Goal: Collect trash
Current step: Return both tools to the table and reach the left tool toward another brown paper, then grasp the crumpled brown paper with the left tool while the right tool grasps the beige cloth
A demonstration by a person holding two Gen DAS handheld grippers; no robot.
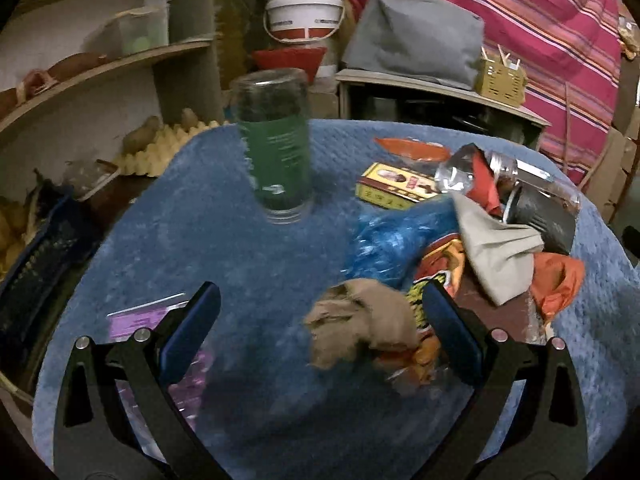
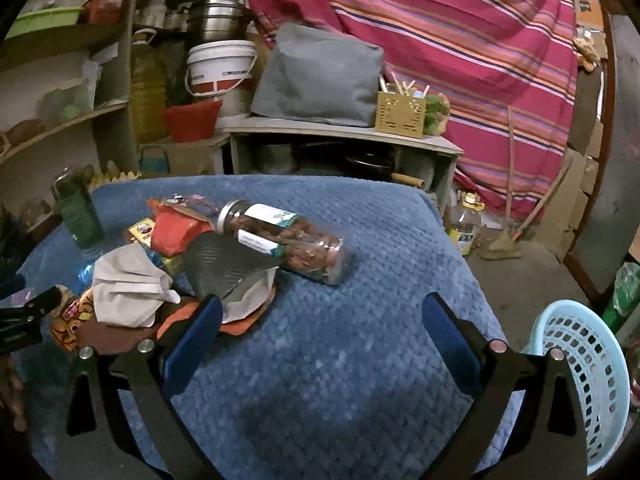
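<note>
Trash lies in a pile on a blue cloth-covered table (image 1: 260, 264). My left gripper (image 1: 320, 320) is open and empty, low over the table. A crumpled brown paper ball (image 1: 360, 320) lies between its fingers, close to the right one. Behind it are a blue plastic bag (image 1: 380, 236), a yellow-red snack wrapper (image 1: 440, 268), a grey crumpled tissue (image 1: 496, 256) and a clear plastic bottle (image 1: 516, 176). My right gripper (image 2: 322, 328) is open and empty over bare cloth (image 2: 360, 340). The bottle (image 2: 288, 240), tissue (image 2: 128, 284) and a black wrapper (image 2: 224, 264) lie to its left.
An upturned green-labelled jar (image 1: 278, 148) stands on the table's far left. A purple packet (image 1: 136, 320) lies under the left finger. A light blue perforated basket (image 2: 584, 376) stands off the table's right edge. Shelves (image 1: 104, 68), a white bucket (image 1: 304, 12) and a striped cloth (image 2: 460, 40) stand behind.
</note>
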